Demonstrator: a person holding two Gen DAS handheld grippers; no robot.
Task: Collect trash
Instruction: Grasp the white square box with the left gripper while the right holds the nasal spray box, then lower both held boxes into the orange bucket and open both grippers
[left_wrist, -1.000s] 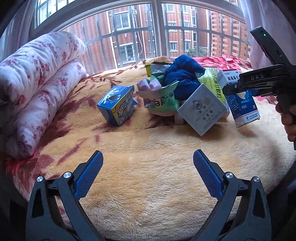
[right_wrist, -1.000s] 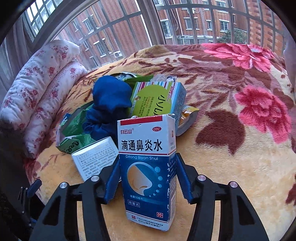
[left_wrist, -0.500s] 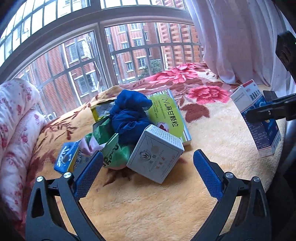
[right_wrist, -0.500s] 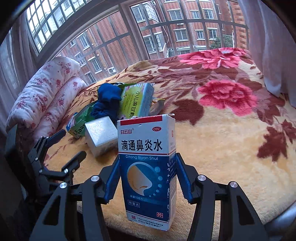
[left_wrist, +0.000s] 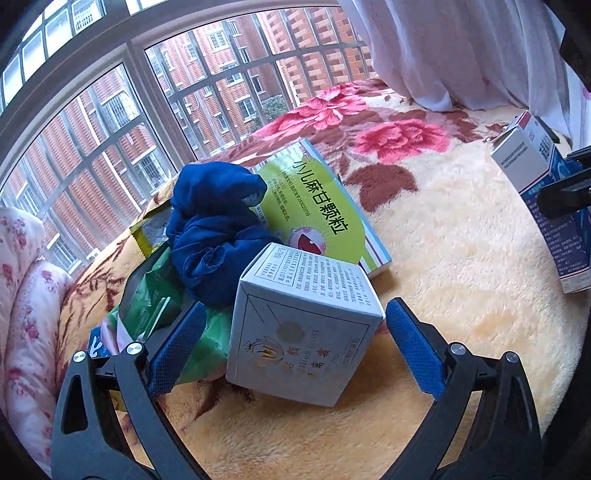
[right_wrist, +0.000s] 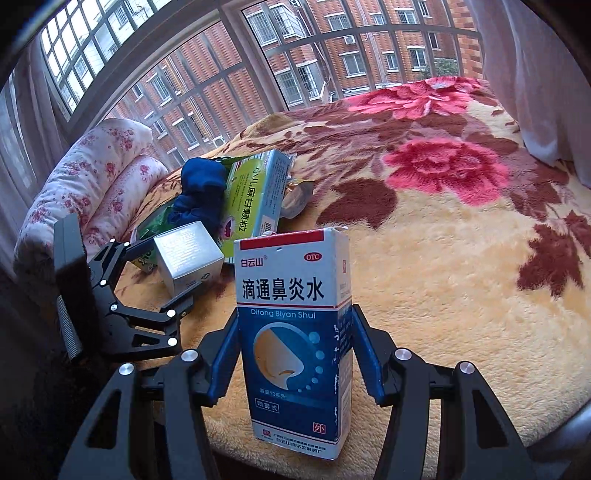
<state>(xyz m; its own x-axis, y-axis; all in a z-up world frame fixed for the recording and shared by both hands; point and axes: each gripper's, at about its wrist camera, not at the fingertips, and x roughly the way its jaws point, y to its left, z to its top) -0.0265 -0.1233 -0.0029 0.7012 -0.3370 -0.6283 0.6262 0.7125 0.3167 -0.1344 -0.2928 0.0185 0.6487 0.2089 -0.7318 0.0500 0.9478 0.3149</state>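
So up close in the right wrist view, the right gripper (right_wrist: 295, 360) has its blue pads clamped on both sides of a tall blue-and-white nasal spray box (right_wrist: 293, 332), held upright above the near edge of the fuzzy floral blanket (right_wrist: 461, 280). Over at about 9 o'clock from that box, the left gripper (right_wrist: 173, 269) sits low over the blanket with its jaws spread wide around a white cube box (right_wrist: 186, 258). From the left wrist view the left gripper (left_wrist: 295, 343) is wide open, blue pads on either side of the white cube box (left_wrist: 299, 332) with gaps on both sides, so nothing is pinched. That cube sits tilted on the blanket, leaning into the trash pile. Just behind it at 11 o'clock is a crumpled dark blue cloth (left_wrist: 218, 229), on top of a green plastic bag (left_wrist: 155, 306), and at 12 to 1 o'clock a flat lime-green medicine box (left_wrist: 317, 210) lies angled against the pile. There's something blue (left_wrist: 96, 341) peeking out at 9 o'clock by the left pad, can't really tell what it is. Farther left, a rolled flowery quilt (right_wrist: 96, 181) lies along the window (right_wrist: 229, 85), and a white curtain (left_wrist: 461, 48) hangs at 1 o'clock.
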